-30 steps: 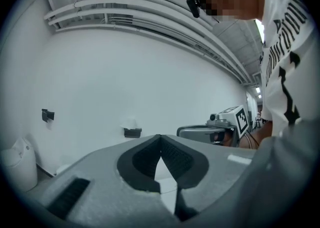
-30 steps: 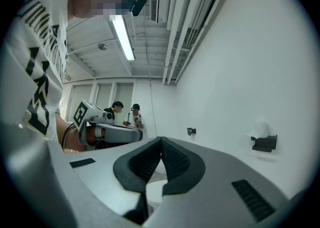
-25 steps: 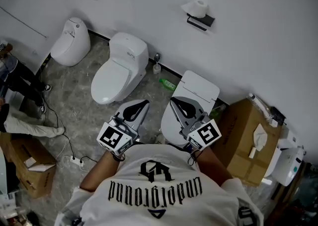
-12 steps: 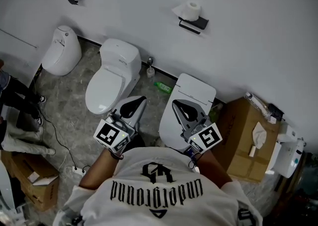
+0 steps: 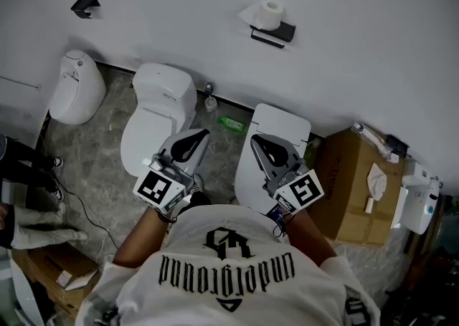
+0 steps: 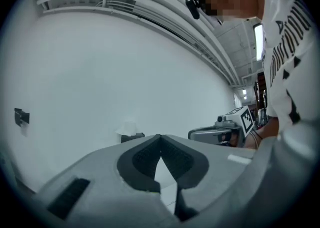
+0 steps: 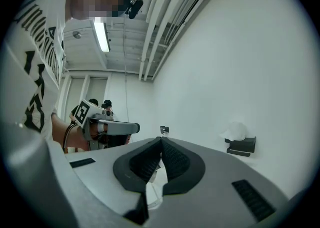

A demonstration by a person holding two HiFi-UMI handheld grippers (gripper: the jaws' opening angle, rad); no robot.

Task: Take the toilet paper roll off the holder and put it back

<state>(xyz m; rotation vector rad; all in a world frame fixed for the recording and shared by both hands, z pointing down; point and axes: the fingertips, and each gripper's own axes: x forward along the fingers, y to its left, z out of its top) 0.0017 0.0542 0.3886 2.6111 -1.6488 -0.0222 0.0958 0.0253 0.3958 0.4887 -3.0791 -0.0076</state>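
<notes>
Bathroom showroom, white wall, grey stone floor (image 5: 93, 152).

**Task item.** Toilet paper roll (image 5: 271, 11), count 1. It sits high on the wall on a black holder (image 5: 274, 32) and appears to stand on end with the core opening upward. A loose sheet drapes to its left. It is well apart from both tools, above and beyond the right-most toilet.

**Handling (judged).**
- Light, soft and easily crushed.
- The outer layers may slide or unwind under a pinch.
- The loose sheet is likely to trail or snag.
- The cardboard core is the stiffest part, so the best hold is across the wound body near mid-height, or one jaw inside the core and one outside, with modest pressure.

**Tools.** Hand-held gripper, count 2.
- Left hand-held gripper (image 5: 201, 135): jaws closed tip to tip, nothing between them.
- Right hand-held gripper (image 5: 257, 139): the same, jaws together and empty.
- Both are held level near the person's chest, pointing toward the wall.

**Other fixtures.**
- Wall holders: 2 in all. The second holder (image 5: 85, 6) is far left and bare.
- Toilets (image 5: 159, 95): 3, in a row along the wall.
- Green bottle (image 5: 231, 124): 1, on the floor between two toilets.
- Cardboard box (image 5: 355, 188): 1 at the right, with another at the lower left.
</notes>
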